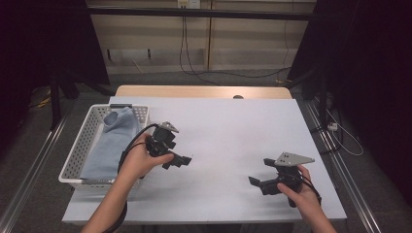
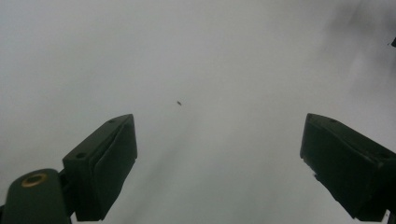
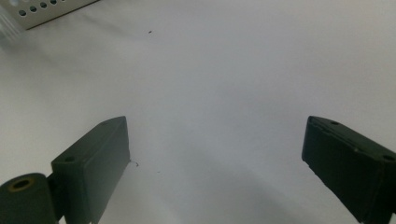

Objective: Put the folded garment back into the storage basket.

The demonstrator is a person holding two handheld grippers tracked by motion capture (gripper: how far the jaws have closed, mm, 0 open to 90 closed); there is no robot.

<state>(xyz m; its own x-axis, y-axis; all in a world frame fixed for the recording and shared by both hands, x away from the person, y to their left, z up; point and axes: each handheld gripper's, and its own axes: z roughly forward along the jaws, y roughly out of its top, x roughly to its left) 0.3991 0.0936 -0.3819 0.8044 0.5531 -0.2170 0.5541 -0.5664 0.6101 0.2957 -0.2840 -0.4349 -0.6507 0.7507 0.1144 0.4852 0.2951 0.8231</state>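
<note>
A light blue cloth [image 1: 109, 138] lies folded inside a white perforated basket [image 1: 80, 145] at the table's left. Just right of the basket, a hand holds my left gripper [image 1: 182, 159] above the white table [image 1: 228, 131], jaws wide apart and pointing right. In the left gripper view that gripper [image 2: 218, 158] has only bare table between its fingers. My right gripper [image 1: 260, 172] rests low near the front right, pointing left, open. The right gripper view shows its jaws [image 3: 215, 163] spread over bare table, with a corner of the basket [image 3: 46, 11] far off.
The table's wooden back edge [image 1: 204, 91] lies beyond the white cover. Dark curtains flank both sides, and cables hang along the back wall [image 1: 187, 43]. Metal rails [image 1: 335, 155] run along the floor beside the table.
</note>
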